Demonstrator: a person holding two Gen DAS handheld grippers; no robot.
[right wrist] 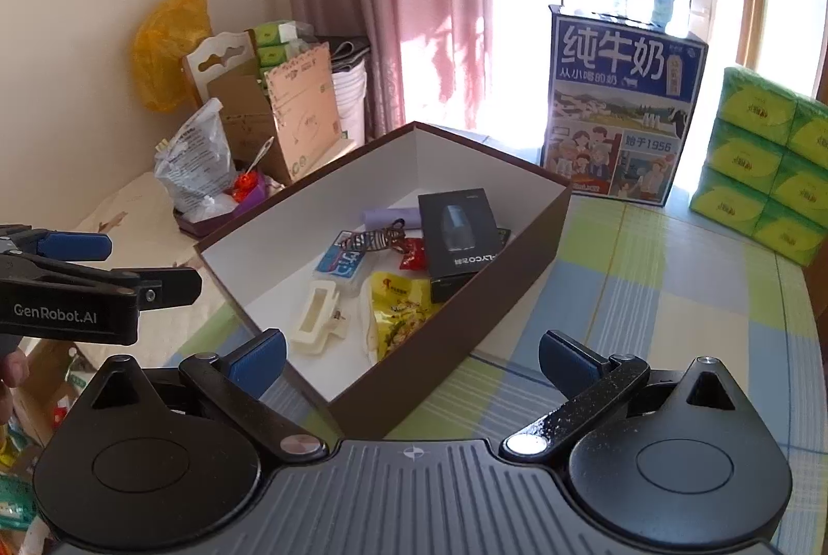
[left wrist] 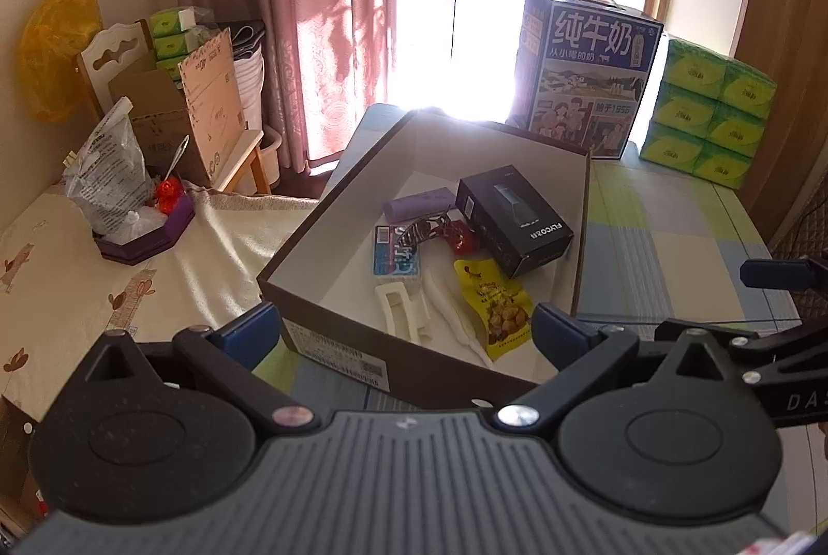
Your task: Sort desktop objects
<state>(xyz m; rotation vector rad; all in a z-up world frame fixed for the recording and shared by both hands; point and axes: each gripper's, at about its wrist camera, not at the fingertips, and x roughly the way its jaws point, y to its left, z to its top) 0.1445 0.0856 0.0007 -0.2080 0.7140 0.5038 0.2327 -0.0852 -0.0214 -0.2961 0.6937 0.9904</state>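
Both grippers hang back from the brown box (right wrist: 522, 239), which sits open on the checked tablecloth (right wrist: 673, 296) and serves as the collecting bin. The left gripper (left wrist: 406, 330) has its blue pads spread wide with nothing between them, hovering just short of the box's near wall. The right gripper (right wrist: 411, 355) is likewise wide apart and empty, poised over the box's near corner.

Everything loose seems to be in the box already. A black carton (right wrist: 460, 239) lies toward the box's far right wall, with a lilac tube (right wrist: 385, 217) beside it against the far side. In the middle of the box lie a blue and white packet (right wrist: 339, 264), a striped hair clip (right wrist: 372, 239) and a small red wrapper (right wrist: 411, 254). Nearer the front wall lie a cream hair claw (right wrist: 318, 319) and a yellow snack pouch (right wrist: 401, 311).

Outside the box, the tablecloth around it looks bare; a blue milk carton (right wrist: 621, 110) and green tissue packs (right wrist: 766, 161) stand beyond its far right corner, and seem to be storage rather than clutter.

My guess is the sorting is at or near its end. If anything remains, the next move calls for scanning the table for stray items, or simply drawing both grippers away.
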